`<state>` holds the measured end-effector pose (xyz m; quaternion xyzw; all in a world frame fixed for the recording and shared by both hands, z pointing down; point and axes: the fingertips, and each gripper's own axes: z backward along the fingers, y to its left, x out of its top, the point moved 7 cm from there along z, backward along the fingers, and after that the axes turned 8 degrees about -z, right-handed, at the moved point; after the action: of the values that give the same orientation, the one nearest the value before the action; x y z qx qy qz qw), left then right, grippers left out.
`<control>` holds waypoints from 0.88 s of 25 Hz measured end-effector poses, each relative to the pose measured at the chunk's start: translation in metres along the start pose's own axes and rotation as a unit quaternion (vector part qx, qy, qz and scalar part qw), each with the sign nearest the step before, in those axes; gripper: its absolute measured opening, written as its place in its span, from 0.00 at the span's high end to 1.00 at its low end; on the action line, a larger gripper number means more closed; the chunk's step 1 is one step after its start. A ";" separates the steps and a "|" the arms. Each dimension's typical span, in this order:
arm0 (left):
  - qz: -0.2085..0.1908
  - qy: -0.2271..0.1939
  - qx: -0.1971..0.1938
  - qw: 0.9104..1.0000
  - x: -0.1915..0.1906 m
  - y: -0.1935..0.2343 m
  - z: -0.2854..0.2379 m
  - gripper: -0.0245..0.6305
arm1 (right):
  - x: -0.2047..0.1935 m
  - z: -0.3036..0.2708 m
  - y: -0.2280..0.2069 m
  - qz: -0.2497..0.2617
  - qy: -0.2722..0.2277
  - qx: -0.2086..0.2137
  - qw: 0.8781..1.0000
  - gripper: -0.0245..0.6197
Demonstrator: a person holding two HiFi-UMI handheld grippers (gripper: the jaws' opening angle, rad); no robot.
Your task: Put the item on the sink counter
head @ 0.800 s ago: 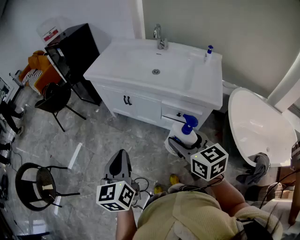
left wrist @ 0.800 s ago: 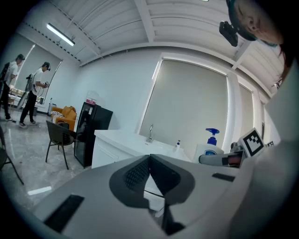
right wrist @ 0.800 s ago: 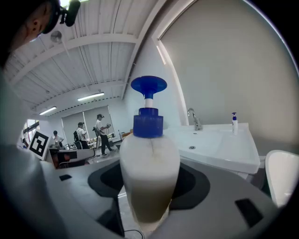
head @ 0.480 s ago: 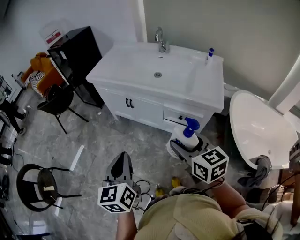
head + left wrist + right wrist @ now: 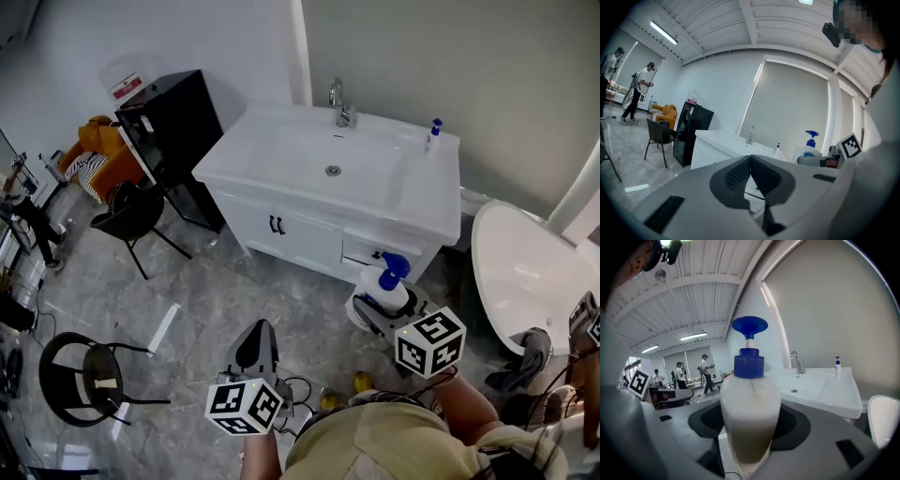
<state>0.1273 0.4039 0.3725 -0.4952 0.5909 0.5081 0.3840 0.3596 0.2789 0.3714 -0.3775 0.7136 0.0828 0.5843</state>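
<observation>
A white pump bottle (image 5: 382, 291) with a blue pump head stands upright between the jaws of my right gripper (image 5: 380, 302), which is shut on its body; the bottle (image 5: 750, 408) fills the middle of the right gripper view. It hangs above the floor in front of the white sink counter (image 5: 417, 211), whose basin and chrome tap (image 5: 341, 104) lie ahead. My left gripper (image 5: 259, 345) is low at the left, over the floor, shut and holding nothing; its pads (image 5: 750, 176) meet.
A small blue-topped dispenser (image 5: 433, 133) stands at the counter's back right corner. A white bathtub (image 5: 525, 272) lies to the right. A black cabinet (image 5: 169, 131), black chairs (image 5: 131, 216) and a round stool (image 5: 80, 380) stand at the left. Other people (image 5: 640, 89) are far off.
The sink counter has slid down and to the right in the head view. The bottle stays held in the right gripper, and the left gripper stays shut.
</observation>
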 end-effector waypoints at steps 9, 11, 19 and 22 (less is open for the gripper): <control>-0.006 0.040 0.032 0.999 -0.008 0.027 0.011 0.91 | -0.011 -0.014 0.020 0.002 0.021 -0.003 1.000 0.53; -0.002 0.041 0.033 0.999 -0.009 0.034 0.017 0.91 | -0.015 -0.018 0.026 0.002 0.026 -0.005 1.000 0.53; -0.002 0.042 0.022 0.999 -0.010 0.050 0.032 0.91 | -0.021 -0.028 0.051 0.006 0.026 0.000 1.000 0.53; 0.001 0.039 0.024 0.999 -0.008 0.055 0.032 0.91 | -0.018 -0.030 0.056 0.010 0.023 0.001 1.000 0.53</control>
<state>0.0739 0.4364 0.3862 -0.5050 0.6178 0.4743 0.3719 0.3018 0.3093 0.3791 -0.3717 0.7307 0.0790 0.5672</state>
